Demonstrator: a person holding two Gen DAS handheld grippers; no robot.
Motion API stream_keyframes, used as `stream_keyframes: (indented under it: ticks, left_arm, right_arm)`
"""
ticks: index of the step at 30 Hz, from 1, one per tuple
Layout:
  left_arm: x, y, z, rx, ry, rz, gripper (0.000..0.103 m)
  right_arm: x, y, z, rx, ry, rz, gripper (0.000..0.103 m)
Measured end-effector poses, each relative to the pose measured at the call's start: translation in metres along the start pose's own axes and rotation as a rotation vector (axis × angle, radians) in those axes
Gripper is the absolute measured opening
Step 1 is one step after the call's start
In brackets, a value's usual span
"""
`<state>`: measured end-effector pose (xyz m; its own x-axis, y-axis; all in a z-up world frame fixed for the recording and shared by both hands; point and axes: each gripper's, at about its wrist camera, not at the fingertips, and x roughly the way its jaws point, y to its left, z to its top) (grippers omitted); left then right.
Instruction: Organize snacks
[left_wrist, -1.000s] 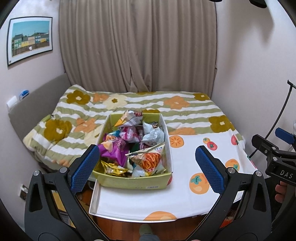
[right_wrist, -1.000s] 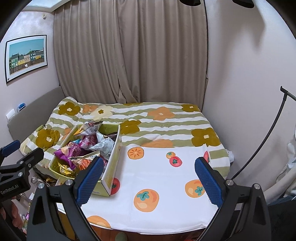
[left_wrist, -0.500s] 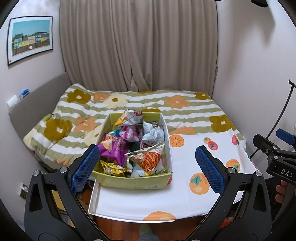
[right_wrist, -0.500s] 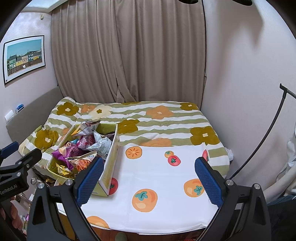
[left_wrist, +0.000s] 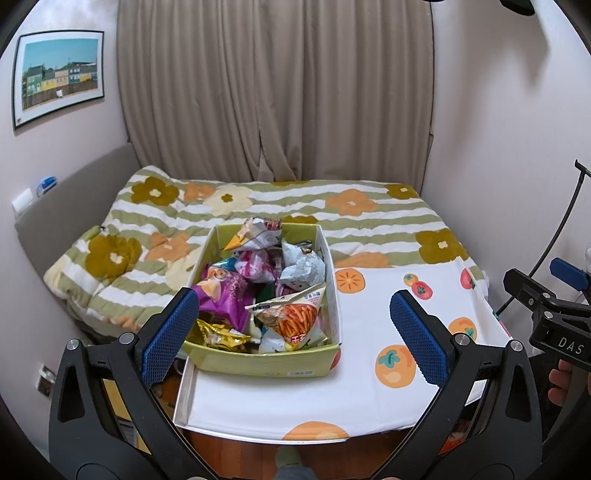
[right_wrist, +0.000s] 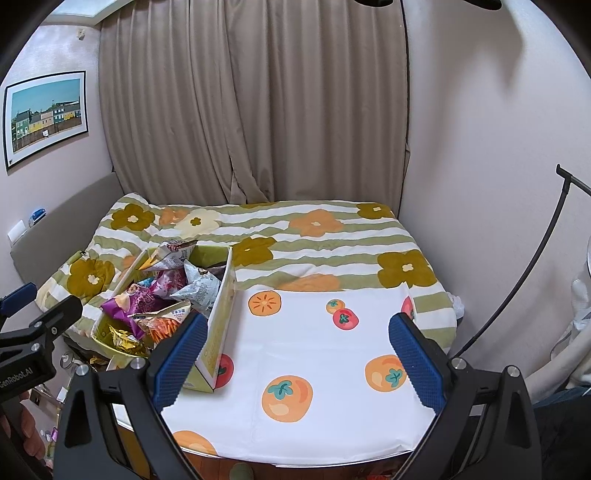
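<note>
1. Snack box (left_wrist: 266, 363), yellow-green cardboard, heaped with packets; ahead of the left gripper (left_wrist: 295, 325), lying between its two fingers and nearer the left-hand one; seen from the right wrist, off to the left, its near corner just beyond that gripper's left-hand finger.
2. White cloth (right_wrist: 325, 354) printed with orange fruit, spread under the box and filling the gap between the jaws of the right gripper (right_wrist: 299, 354).
3. Striped flowered quilt (left_wrist: 369, 218), farther off, beyond both pairs of jaws.
4. Left gripper: jaws wide apart, holding nothing, blue pads (left_wrist: 168, 336) facing inward, hovering short of the box's near wall.
5. Right gripper: jaws likewise wide apart, empty, above bare cloth, well to the right of the box.
6. Orange-stick snack bag (left_wrist: 291, 321), at the near right of the box, closest packet to the left gripper's midline.
7. Purple packet (left_wrist: 225, 295), just beyond the left-hand finger.
8. Gold wrapper (left_wrist: 218, 336), lowest in the box, beside that same finger.
</note>
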<state>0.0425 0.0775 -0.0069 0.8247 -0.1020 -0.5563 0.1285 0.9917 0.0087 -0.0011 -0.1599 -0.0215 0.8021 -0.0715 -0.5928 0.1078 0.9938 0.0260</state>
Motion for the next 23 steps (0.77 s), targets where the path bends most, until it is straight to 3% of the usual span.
stream_keyframes:
  ticks: [7,14,23]
  left_arm:
    - [0.002,-0.004,0.000,0.000,-0.010,0.000,0.103]
    - [0.000,-0.010,-0.003,0.017,-0.026,0.060,0.103]
    - [-0.004,-0.007,-0.003,0.008,-0.030,0.044,0.103]
  right_arm:
    - [0.000,0.000,-0.001,0.003,0.002,-0.002,0.098]
    - [-0.004,0.002,-0.002,0.008,-0.001,-0.009,0.098]
    - [-0.004,0.014,0.001,-0.003,0.000,-0.009,0.098]
